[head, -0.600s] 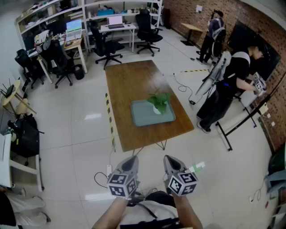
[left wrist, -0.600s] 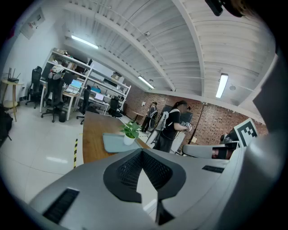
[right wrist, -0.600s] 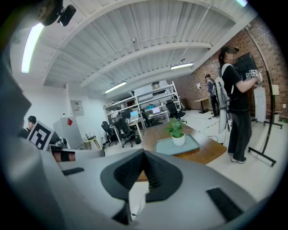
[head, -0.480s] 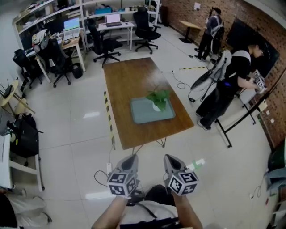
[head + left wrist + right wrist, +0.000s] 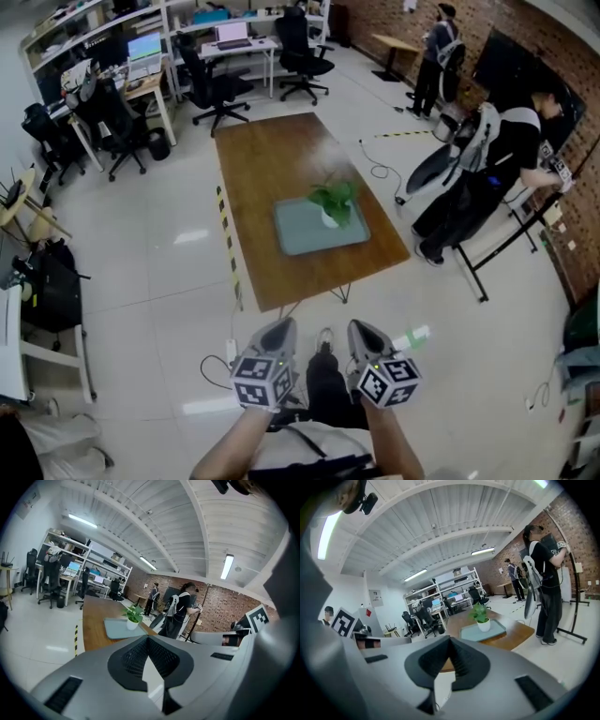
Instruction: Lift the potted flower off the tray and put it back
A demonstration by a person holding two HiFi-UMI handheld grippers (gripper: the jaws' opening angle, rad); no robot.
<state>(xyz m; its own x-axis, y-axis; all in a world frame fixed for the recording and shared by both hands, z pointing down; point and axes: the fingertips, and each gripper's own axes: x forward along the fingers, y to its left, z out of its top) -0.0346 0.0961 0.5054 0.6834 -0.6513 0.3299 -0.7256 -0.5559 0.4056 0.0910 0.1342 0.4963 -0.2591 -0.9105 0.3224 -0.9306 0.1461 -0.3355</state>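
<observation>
Left tool and right tool – jaws together on both, nothing betw. them. They are held side by side above the floor, well short of the wooden surface. The potted flower stands upright on the grey tray, toward its far right corner – the tray lies near the surface's near end. A person stands right of the surface, w/ office chairs beyond.

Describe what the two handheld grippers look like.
The left gripper and right gripper are a matching pair. Each has a smooth grey shell tapering towards the jaws, and black ribbed pads line the inner faces. At the hand end, each carries a cube with black-and-white square markers.
</observation>
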